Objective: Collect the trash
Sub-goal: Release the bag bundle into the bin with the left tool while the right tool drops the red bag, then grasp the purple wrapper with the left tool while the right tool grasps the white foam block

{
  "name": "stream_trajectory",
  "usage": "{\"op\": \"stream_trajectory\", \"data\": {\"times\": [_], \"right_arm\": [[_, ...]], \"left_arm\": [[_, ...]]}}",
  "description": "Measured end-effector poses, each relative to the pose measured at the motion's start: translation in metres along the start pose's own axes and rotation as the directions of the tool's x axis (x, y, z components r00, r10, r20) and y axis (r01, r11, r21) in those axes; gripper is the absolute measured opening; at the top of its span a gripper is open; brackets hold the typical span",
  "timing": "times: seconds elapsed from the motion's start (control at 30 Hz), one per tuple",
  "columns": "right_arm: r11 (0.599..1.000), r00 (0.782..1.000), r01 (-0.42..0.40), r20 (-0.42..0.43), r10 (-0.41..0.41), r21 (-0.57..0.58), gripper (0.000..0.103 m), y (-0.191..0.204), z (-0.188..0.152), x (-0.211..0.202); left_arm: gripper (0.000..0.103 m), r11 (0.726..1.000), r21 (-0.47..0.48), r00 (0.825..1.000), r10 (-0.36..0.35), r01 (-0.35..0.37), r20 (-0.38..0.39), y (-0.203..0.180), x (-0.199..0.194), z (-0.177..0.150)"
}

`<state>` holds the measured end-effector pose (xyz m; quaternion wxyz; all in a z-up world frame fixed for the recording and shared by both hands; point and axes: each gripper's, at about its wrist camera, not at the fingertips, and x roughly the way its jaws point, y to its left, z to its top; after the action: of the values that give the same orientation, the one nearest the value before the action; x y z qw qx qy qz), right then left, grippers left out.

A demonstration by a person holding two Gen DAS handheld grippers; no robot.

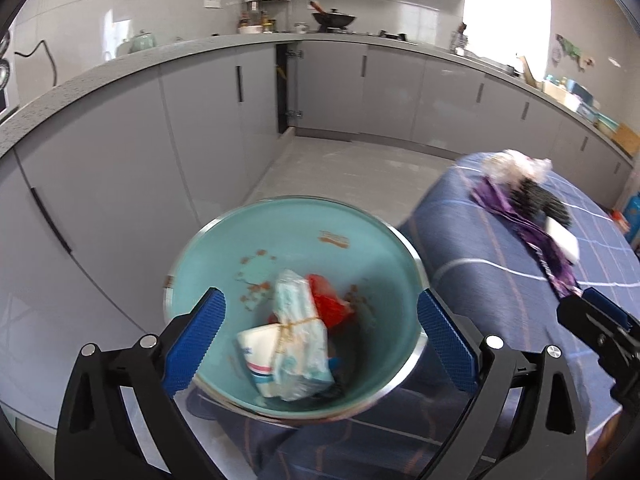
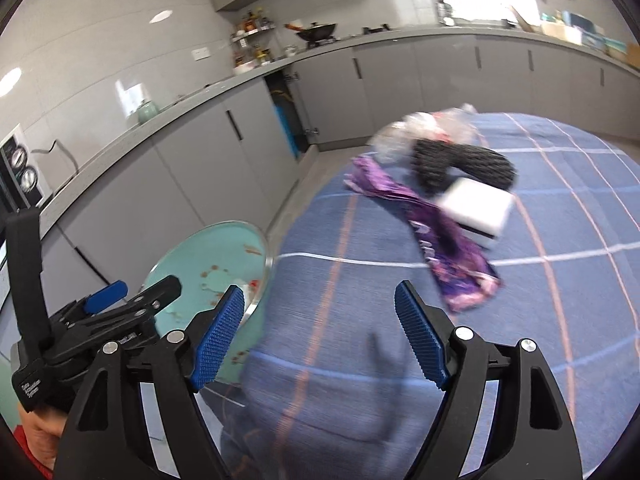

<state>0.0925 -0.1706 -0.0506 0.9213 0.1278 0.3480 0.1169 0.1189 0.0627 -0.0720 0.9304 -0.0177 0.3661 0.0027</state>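
One bin (image 1: pixel 360 224), two claws, one purple wrapper (image 2: pixel 440 236).

A teal bin (image 1: pixel 304 224) with rusty brown stains holds a white-and-pale-blue packet (image 1: pixel 296 340) and a red scrap (image 1: pixel 330 300). The tablecloth (image 2: pixel 560 280) is blue with white and orange check lines, carrying a purple wrapper (image 2: pixel 440 248) and white box (image 2: pixel 476 208).

A worktop draped in a blue checked cloth (image 2: pixel 400 344) carries a purple wrapper (image 2: pixel 440 240), a white block (image 2: pixel 476 206) lying on it, a black bristly object (image 2: pixel 460 164) and crumpled clear plastic (image 2: pixel 424 126). A teal bin (image 1: pixel 288 236) stands just beside its edge.
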Motion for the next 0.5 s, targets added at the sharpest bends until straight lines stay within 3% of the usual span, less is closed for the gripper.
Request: {"op": "stream_trajectory", "data": {"times": [0.5], "right_arm": [[0.985,0.993,0.109,0.037,-0.115,0.133,0.077,-0.076,-0.001,-0.039]], "left_arm": [[0.095,0.992,0.09,0.996,-0.084,0.085,-0.02,-0.062,0.0,-0.013]]}}
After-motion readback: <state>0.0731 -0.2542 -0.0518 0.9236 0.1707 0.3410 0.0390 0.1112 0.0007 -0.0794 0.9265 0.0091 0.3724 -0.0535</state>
